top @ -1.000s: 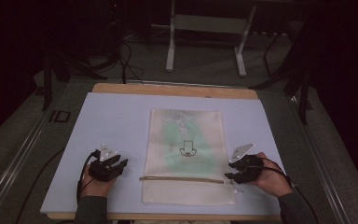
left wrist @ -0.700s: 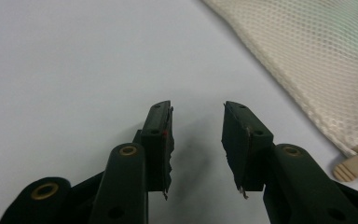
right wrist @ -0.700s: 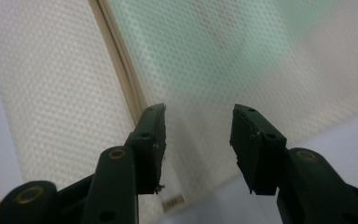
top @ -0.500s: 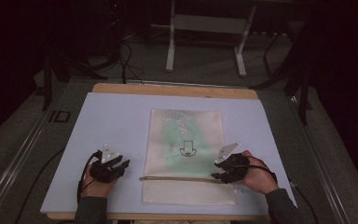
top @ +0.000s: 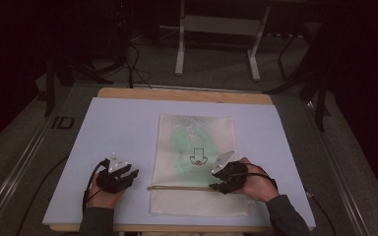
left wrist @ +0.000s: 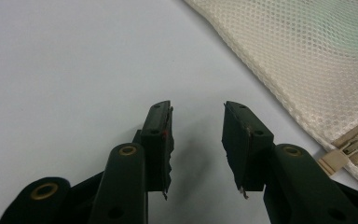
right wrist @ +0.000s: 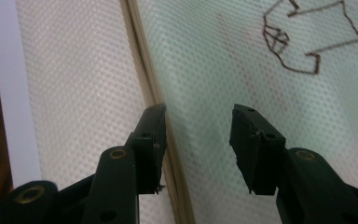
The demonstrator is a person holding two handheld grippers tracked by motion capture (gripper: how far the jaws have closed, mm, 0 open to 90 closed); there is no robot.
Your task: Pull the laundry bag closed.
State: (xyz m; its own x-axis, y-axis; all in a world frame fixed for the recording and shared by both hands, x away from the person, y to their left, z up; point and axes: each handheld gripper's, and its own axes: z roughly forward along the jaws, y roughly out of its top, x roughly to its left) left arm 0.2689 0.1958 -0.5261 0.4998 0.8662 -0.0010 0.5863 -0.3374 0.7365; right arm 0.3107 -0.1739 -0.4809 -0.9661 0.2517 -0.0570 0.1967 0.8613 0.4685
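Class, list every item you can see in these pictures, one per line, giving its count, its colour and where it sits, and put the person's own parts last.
mesh bag: one, cream with a pale green patch and a dark outline drawing, flat on the middle of the mat.
zipper: one, beige, across the bag near the person's end; its pull at the bag's left edge.
mat: one, pale lilac, covering the tabletop.
table: one, wooden, edge showing at the far side.
frame legs: one white stand, on the floor beyond the table.
left gripper: one, black, open, over bare mat left of the bag.
right gripper: one, black, open, over the bag at the zipper's right end.
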